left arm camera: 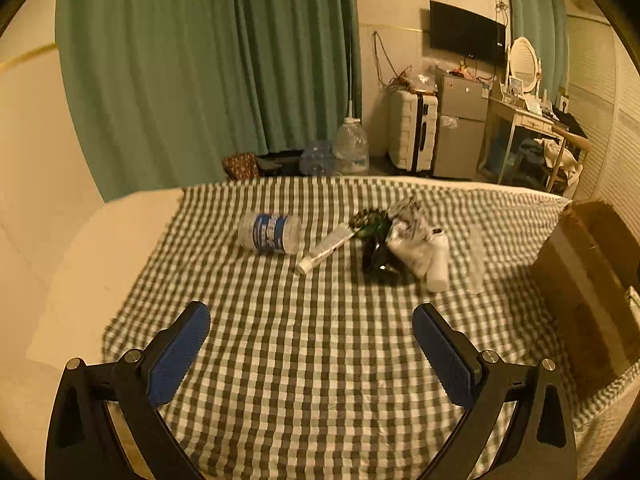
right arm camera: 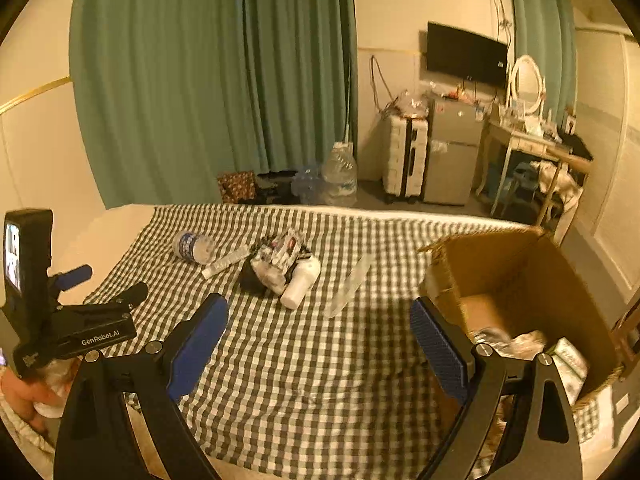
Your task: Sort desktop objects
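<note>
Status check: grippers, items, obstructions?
Left hand-held gripper and right hand-held gripper open, empty. Bottle, tube, clutter pile unsorted on cloth. Box right. Path clear.

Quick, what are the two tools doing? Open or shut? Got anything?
Left tool: open, holding nothing, above the checked cloth.
Right tool: open, holding nothing, next to the box.

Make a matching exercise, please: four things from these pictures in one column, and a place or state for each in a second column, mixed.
1. water bottle
2. cardboard box
3. left gripper
4. white tube

A. stands at the right edge of the checked cloth
B. lies on its side, leftmost of the items
C. open, holding nothing
D. lies between the bottle and the dark pile

Pairs: 1-B, 2-A, 3-C, 4-D
</note>
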### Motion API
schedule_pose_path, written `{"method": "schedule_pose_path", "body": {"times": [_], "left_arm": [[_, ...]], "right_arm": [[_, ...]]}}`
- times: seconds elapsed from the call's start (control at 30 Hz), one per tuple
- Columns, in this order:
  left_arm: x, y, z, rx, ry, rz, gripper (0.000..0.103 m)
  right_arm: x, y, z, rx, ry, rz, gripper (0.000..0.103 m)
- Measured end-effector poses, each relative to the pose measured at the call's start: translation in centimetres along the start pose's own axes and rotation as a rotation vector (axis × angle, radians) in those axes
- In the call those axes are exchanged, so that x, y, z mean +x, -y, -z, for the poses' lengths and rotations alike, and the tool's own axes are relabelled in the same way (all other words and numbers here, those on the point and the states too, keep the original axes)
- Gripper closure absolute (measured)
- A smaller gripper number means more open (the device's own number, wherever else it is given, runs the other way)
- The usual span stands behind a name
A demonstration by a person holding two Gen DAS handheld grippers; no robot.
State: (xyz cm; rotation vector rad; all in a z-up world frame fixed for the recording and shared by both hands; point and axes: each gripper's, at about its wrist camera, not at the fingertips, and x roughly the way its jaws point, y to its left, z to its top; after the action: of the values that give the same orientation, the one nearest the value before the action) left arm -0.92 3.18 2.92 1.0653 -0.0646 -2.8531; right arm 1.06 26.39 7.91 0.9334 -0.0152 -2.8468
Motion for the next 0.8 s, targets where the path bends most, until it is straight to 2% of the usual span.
{"method": "schedule_pose_path", "body": {"times": [0.3, 0.43, 0.57, 0.63, 0.8], "left_arm": [[9.6, -1.6, 1.1, -0.021, -0.044, 0.020, 0.000], [13.4, -2.7, 1.9, -0.038, -0.041, -0.010, 0.000], [16.2, -3.7, 0.7, -0.114, -0.053, 0.012, 0.000], [17.4, -4.0, 0.0, -0.149, -0.040, 0.034, 0.000], [20.6, -3.4, -0.3, -0.122, -0.097, 0.047, 0.000]], "right_arm": [[10.8, -0.8, 0.4, 0.046, -0.065, -0.043, 0.011], [15.3, -1.2, 1.1, 0.021, -0.094, -0.039, 0.011], [19.2, -1.3, 1.5, 0.038, -0.125, -0.060, 0.027], [20.8, -1.2, 1.5, 0.070, -0.152, -0.091, 0.044], [24.1, -0.4, 1.5, 0.103, -0.181, -0.074, 0.046]]}}
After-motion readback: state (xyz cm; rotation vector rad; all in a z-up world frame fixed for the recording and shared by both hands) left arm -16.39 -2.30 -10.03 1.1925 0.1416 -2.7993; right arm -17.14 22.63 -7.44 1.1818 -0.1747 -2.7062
